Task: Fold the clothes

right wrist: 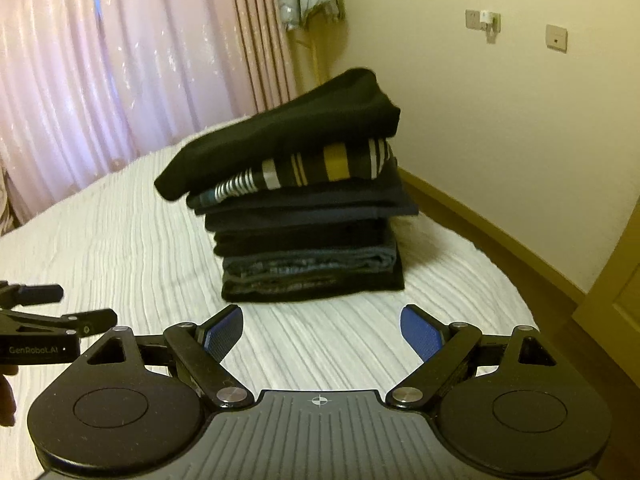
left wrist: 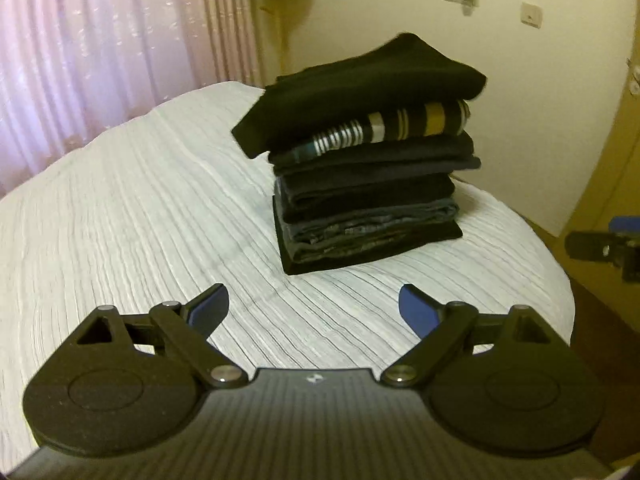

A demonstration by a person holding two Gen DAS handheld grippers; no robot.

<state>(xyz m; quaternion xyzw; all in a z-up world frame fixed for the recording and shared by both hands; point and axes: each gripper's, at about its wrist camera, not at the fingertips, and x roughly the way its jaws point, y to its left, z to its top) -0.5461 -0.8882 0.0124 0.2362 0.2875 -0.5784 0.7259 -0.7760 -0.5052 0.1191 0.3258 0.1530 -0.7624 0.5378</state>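
A stack of folded clothes [left wrist: 368,168] sat on the white bedspread [left wrist: 120,216], a black garment [left wrist: 360,88] on top. The left gripper [left wrist: 314,308] and right gripper [right wrist: 322,330] stood wide apart, holding nothing (lower layers blurred together, hard to separate).

One stack of folded dark clothes [left wrist: 372,184] stands at about one o'clock on the single white ribbed bedspread [left wrist: 132,208]; roughly seven garments can be told apart in it, though the dark lower layers blur together. Of these, one is a black top garment [right wrist: 288,136], one a striped garment with yellow, white and grey bands [right wrist: 320,168], and the rest are plain dark blue, grey or black. Two black two-finger grippers with blue pads show, the left gripper [left wrist: 314,310] and the right gripper [right wrist: 322,332], and on the cream wall at one o'clock sit two wall plates [right wrist: 556,38].
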